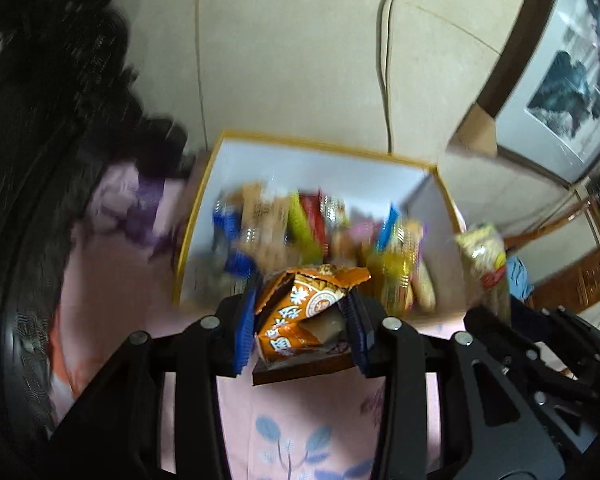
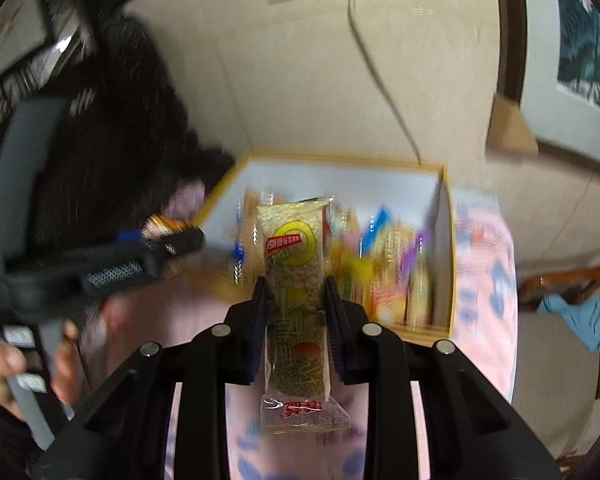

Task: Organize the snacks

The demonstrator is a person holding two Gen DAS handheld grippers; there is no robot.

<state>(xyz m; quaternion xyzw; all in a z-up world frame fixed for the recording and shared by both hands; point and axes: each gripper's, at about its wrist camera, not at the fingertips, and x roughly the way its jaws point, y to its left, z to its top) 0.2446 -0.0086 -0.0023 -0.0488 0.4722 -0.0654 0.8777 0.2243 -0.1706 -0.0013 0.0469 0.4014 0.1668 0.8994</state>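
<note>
**Both jaws loaded at the box's near edge**

My left gripper (image 1: 302,326) is clamping an orange snack packet (image 1: 300,316); only my right camera is showing the hand (image 2: 4,360) driving it. My right gripper (image 2: 296,320) is squeezing a long clear rice-cracker bar (image 2: 296,280). Both labels' print is unreadable. The white box (image 1: 320,164), yellow-rimmed, is holding blurred snacks beyond both.

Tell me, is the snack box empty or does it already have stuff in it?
Already stocked. The box holds a crowd of blurred, colourful snack packets standing against its white inner walls.
</note>
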